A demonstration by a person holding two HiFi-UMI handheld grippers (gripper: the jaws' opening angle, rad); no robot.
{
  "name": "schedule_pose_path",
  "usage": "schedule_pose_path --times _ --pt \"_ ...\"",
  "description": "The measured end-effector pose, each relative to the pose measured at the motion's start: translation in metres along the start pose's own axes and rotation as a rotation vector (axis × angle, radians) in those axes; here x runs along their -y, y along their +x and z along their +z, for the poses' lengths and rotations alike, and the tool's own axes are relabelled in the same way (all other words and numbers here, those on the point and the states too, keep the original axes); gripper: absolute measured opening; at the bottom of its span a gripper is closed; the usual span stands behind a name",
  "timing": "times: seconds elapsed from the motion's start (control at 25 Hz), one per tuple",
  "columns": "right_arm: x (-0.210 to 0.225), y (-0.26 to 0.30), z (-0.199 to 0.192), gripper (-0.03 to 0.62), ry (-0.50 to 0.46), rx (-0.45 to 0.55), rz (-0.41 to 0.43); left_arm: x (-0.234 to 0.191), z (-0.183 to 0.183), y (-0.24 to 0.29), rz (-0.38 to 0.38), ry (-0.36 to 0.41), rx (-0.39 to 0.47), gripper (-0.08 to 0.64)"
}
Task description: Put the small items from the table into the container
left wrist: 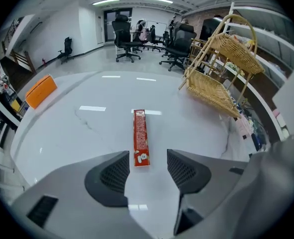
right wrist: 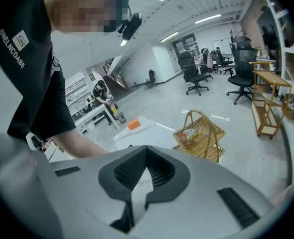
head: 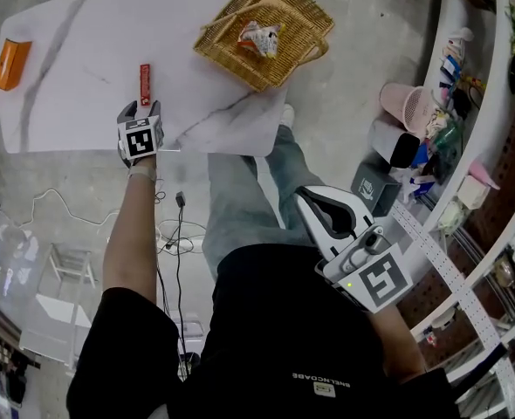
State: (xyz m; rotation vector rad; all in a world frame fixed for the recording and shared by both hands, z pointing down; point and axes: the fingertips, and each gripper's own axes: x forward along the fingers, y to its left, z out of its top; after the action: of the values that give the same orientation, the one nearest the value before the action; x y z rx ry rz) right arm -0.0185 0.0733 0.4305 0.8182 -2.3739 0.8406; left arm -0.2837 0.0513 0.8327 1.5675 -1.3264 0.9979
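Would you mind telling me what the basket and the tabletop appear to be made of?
The basket looks like woven wicker or rattan, matte: tan strands in an open weave. The tabletop looks like glossy white marble or a laminate imitating it: grey veins, light reflections.

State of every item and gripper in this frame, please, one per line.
left gripper: open, aimed at the red packet's end.
right gripper: shut, empty.
red packet: flat on the table, ungripped.
orange packet: lying at the table's corner.
basket: on the table, one wrapped item inside.
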Motion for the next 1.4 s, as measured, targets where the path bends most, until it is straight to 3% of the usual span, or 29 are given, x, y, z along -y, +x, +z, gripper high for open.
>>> schedule_pose_path --times 0.72,1.24,1.4 --pt "0.013 0.003 -0.016 0.000 0.035 -0.027 -0.029 -0.011 -0.011 0.024 0.055 -0.016 -0.039 0.216" --pt "0.018 0.001 -0.018 0.000 0.033 -0.034 -0.025 -0.005 -0.012 0.024 0.062 0.013 -0.049 0.116" --pt "0.022 -0.004 -0.018 0.000 0.032 -0.030 -0.026 0.002 -0.013 0.021 0.067 0.019 -0.051 0.114"
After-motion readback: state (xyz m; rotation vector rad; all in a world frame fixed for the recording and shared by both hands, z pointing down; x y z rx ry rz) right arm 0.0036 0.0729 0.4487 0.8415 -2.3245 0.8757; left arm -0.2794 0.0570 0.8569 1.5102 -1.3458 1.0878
